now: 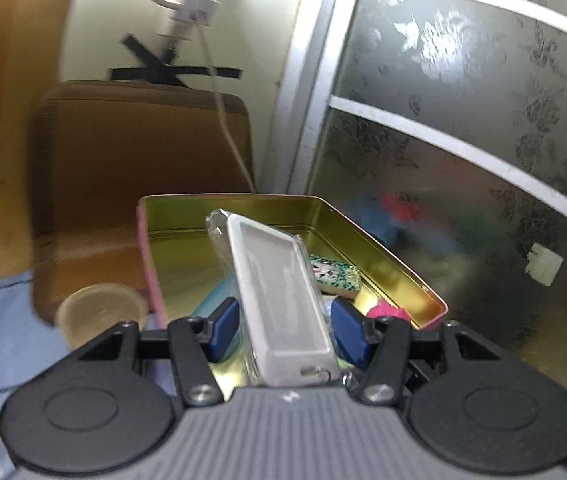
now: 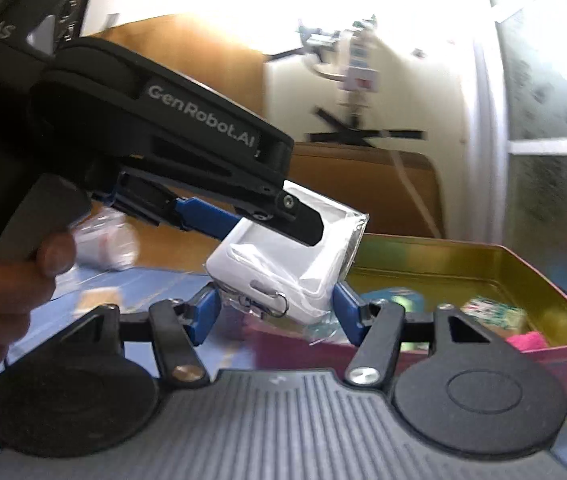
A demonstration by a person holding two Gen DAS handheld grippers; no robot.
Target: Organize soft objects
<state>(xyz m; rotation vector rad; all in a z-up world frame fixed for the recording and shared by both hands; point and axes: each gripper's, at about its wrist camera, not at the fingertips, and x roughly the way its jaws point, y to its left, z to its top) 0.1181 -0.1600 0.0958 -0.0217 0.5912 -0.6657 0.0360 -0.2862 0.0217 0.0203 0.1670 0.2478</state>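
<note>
Above the open gold-lined tin (image 1: 383, 256), the left gripper (image 1: 283, 332) clamps a white plastic-wrapped case (image 1: 279, 292) between its blue pads, holding it aloft and tilted. From the other wrist view, the right gripper (image 2: 273, 312) also pinches the same case's lower end, where a small metal ring (image 2: 279, 308) hangs. Inside the tin lie a patterned sponge (image 1: 337, 278), a pink soft piece (image 1: 387, 312) and a teal item (image 2: 395, 296).

Blue cloth (image 1: 11, 332) — tin (image 1: 383, 256), cup (image 1: 101, 314)
</note>
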